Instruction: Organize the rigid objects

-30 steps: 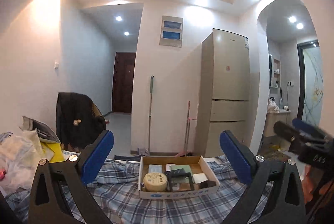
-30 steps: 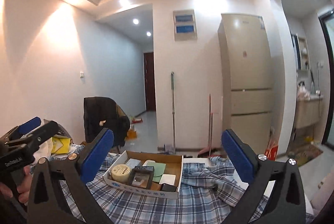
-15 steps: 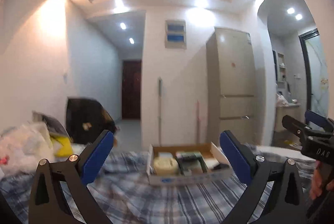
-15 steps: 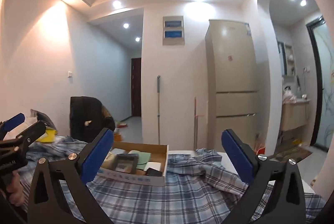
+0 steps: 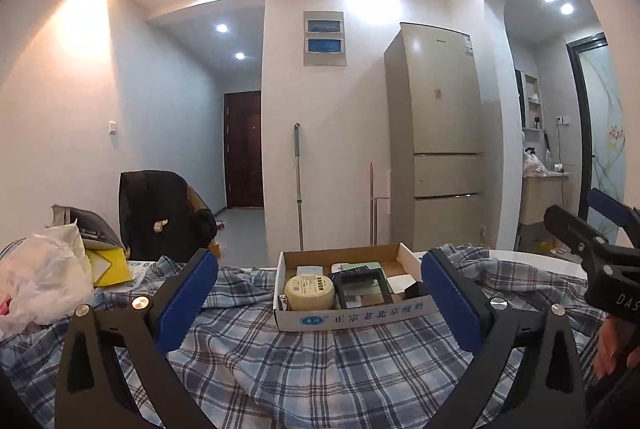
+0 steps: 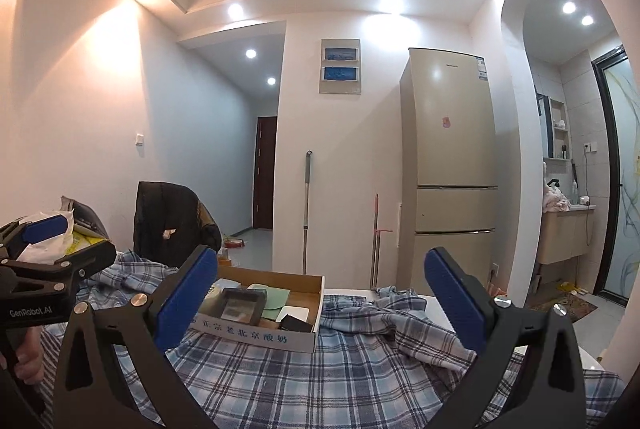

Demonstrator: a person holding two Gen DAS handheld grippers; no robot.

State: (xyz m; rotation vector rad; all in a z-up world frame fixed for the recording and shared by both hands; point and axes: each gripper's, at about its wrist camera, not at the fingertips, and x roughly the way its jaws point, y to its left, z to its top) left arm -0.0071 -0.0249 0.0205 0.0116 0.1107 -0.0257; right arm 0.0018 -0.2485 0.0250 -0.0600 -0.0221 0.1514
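Cardboard box (image 5: 352,317) is sitting on the plaid cloth (image 5: 320,373) covering the table, holding a round tin (image 5: 309,292), a black frame (image 5: 362,287) and a few flat cards. Left hand-held gripper (image 5: 318,303) is hovering before the box, fingers spread wide apart and gripping nothing. Right hand-held gripper (image 6: 320,303) is hanging likewise, jaws wide and empty, the box lying toward its left finger.

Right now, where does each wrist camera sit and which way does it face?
Left wrist: on the open left gripper, facing the cardboard box head-on; right gripper and a hand at its right edge.
Right wrist: on the open right gripper, box left of centre; left gripper at its left edge.
Shared: box, plaid cloth, fridge.
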